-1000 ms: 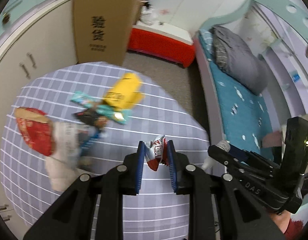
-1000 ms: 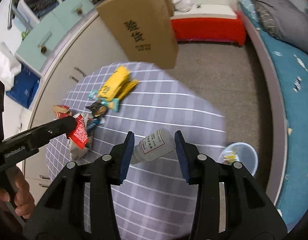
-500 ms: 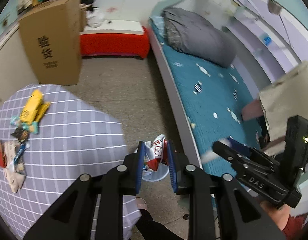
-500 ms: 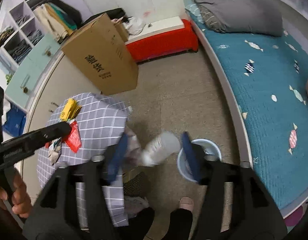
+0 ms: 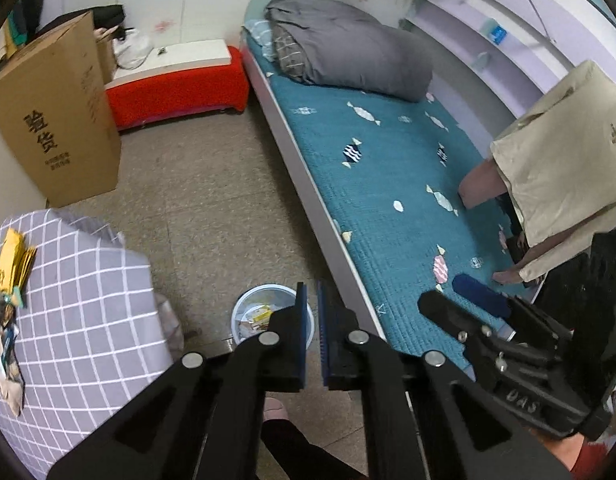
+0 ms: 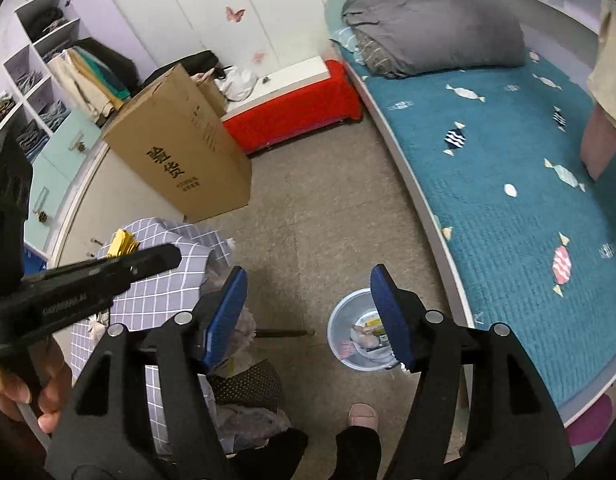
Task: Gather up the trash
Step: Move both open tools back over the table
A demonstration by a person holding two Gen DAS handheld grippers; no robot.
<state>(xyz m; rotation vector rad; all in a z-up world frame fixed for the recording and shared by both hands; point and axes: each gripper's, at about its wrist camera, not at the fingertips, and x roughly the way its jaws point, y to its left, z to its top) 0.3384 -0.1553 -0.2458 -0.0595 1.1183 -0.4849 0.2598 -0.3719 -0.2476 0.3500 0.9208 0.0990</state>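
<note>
Both tools over the round pale-blue plastic bin (image 6: 361, 334) on the floor, just ahead of the tips and below. Left tool (image 5: 311, 320) clenched, nothing between the pads. Right tool (image 6: 308, 312) released, jaws opening, gap empty. Bin holds wrappers, so likely the drop position. Remaining yellow foil packet (image 5: 10, 258) and mixed wrappers sit on the checked-cloth counter (image 5: 80, 312), left of the left tool

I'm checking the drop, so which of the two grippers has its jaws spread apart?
The right gripper, opening with nothing between its pads; the left gripper is shut and empty.
</note>
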